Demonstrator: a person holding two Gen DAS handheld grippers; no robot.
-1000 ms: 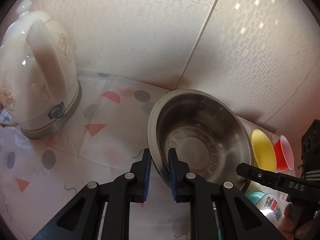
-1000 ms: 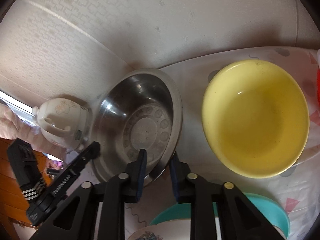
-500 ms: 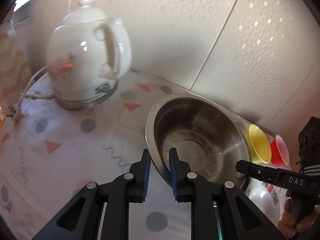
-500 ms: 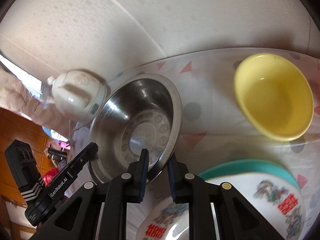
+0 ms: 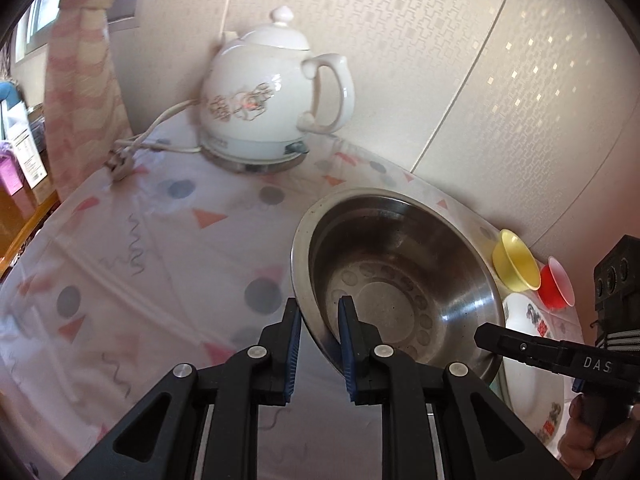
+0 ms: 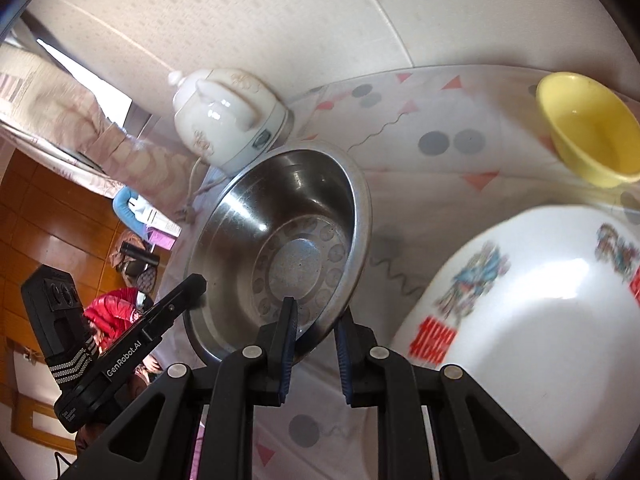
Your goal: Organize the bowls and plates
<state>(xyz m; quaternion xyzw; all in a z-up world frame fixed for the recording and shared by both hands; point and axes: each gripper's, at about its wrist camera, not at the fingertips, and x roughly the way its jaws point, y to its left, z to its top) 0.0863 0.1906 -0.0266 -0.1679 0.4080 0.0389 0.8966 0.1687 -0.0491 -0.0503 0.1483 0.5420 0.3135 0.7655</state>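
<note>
A large steel bowl (image 5: pixel 400 272) is held above the patterned tablecloth by both grippers. My left gripper (image 5: pixel 318 316) is shut on its near rim, one finger inside and one outside. My right gripper (image 6: pixel 314 318) is shut on the opposite rim of the same steel bowl (image 6: pixel 280 248). A white printed bowl (image 6: pixel 528 312) sits just right of the right gripper, and also shows in the left wrist view (image 5: pixel 528 344). A yellow bowl (image 6: pixel 588 132) stands further back; in the left wrist view it (image 5: pixel 514 260) sits beside a red cup (image 5: pixel 556 282).
A white electric kettle (image 5: pixel 272 100) with its cord and plug (image 5: pixel 120 160) stands at the back of the table by the wall. A pink striped curtain (image 5: pixel 80 80) hangs at the left. The table edge drops to a wooden floor (image 6: pixel 60 208) on the left.
Both grippers have lifted the steel bowl up and back from the wall. The kettle and yellow bowl now look farther away, and the white printed bowl fills more of the right wrist view.
</note>
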